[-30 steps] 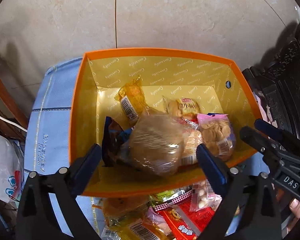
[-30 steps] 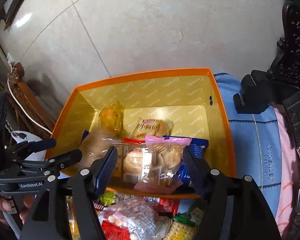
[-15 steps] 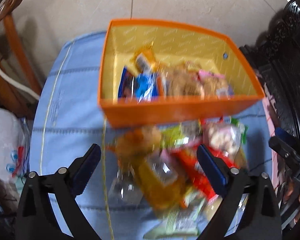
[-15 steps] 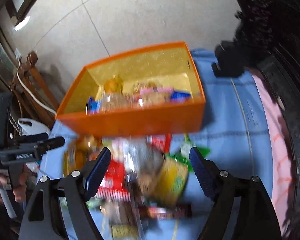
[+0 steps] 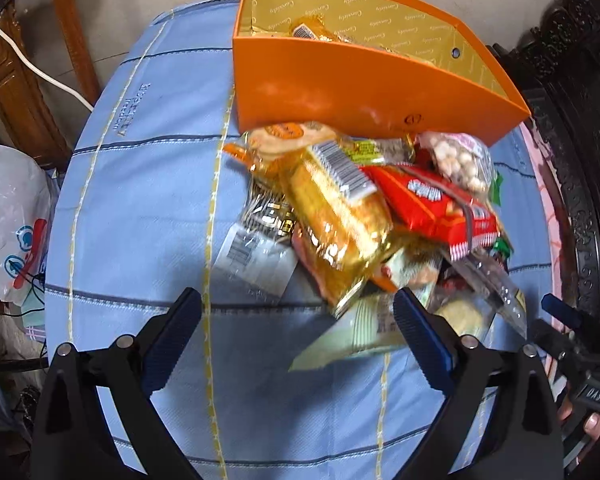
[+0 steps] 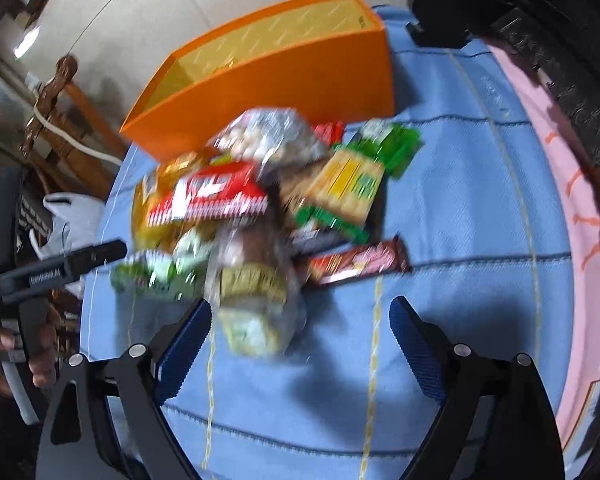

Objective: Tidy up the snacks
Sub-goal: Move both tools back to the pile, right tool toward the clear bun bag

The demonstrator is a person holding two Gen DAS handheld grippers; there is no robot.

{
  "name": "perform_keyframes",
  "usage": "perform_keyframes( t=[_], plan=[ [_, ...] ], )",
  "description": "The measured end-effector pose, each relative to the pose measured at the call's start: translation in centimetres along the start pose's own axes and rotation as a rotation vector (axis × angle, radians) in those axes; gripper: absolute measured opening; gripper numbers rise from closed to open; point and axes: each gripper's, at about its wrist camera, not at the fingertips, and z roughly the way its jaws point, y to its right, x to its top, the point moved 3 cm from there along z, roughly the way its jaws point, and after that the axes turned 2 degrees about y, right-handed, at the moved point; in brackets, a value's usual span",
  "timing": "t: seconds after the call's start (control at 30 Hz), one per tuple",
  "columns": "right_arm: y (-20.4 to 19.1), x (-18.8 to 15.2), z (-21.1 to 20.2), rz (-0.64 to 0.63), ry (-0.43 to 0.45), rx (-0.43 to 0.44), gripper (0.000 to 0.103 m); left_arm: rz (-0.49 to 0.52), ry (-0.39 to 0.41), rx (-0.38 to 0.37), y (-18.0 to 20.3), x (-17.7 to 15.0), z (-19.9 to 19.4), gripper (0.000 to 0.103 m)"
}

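— Snacks (image 5: 372, 216) are heaped on the blue-clothed bench (image 5: 148, 200), right against the near wall of the orange box (image 5: 340, 92). Why is the pile kept there?

— Short carries into the box seem to be intended; a few packets are already seen inside it, by its far wall. The box is set toward the far edge of the bench, so the near half is left free for the tongs.

— How are the tongs held?

— The left tongs (image 5: 296, 336) are spread wide, angled down at the near end of the pile; a yellow packet (image 5: 336, 224) and a pale green one (image 5: 360, 332) are framed between the jaws, yet nothing is pinched. The right tongs (image 6: 300, 340) are opening, with a clear-wrapped cake (image 6: 252, 300) lying between the jaws, apparently untouched.

— And the chocolate bar (image 6: 356, 264)?

— It is left at the pile's right side, apart from the box. A wide spread is probably chosen because the packets are bulky and slippery.
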Motion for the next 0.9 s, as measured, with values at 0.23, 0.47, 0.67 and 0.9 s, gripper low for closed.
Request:
perform_keyframes(
  t=[0.23, 0.47, 0.67, 0.9],
  plan=[
    [-3.5, -2.9, 2.6, -0.118, -0.032, -0.011, 0.091, -0.013, -0.020, 0.013, -1.1, -2.0, -0.2, 0.094],
    [-6.2, -2.7, 6.6, -0.216, -0.029, -0.131, 0.091, -0.033, -0.032, 0.029, -2.6, -3.2, -0.5, 0.094],
    [-6.8, -2.9, 9.0, -0.280, -0.109, -0.140, 0.056, -0.044, -0.037, 0.034, -3.5, -3.8, -0.7, 0.094],
    [-4.3, -3.8, 6.0, -0.181, -0.133, 0.012, 0.056, 0.039, -0.041, 0.050, -3.1, -4.4, 0.0, 0.095]
  ],
)
